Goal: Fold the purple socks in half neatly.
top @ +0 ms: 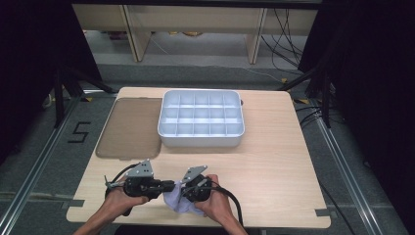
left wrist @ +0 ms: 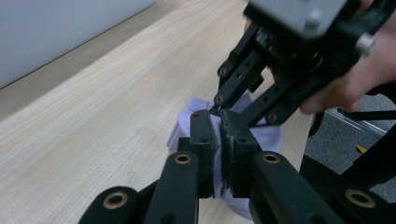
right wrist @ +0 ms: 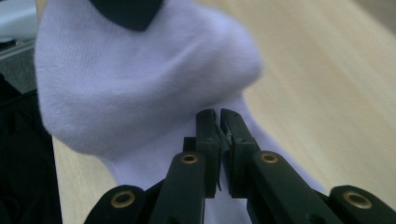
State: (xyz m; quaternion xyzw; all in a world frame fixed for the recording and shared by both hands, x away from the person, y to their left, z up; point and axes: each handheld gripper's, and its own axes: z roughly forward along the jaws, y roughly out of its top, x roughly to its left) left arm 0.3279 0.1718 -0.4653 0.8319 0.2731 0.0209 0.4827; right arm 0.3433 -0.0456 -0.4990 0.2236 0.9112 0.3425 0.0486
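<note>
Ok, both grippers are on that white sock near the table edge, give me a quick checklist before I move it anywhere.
1. Left gripper clamped on the white sock: ok, fabric pinched between its jaws.
2. Right gripper clamped on the sock: ok.
3. Divided tray compartments free: ok, all look empty.
4. Tray lid out of the way: ok, flat on the table beside the tray.
5. Sock clear of the table: cannot tell.

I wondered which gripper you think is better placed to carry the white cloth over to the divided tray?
Probably the right gripper: it is shut on the white cloth and sits more directly below the divided tray. The left gripper grips the cloth too, but from farther left.
</note>
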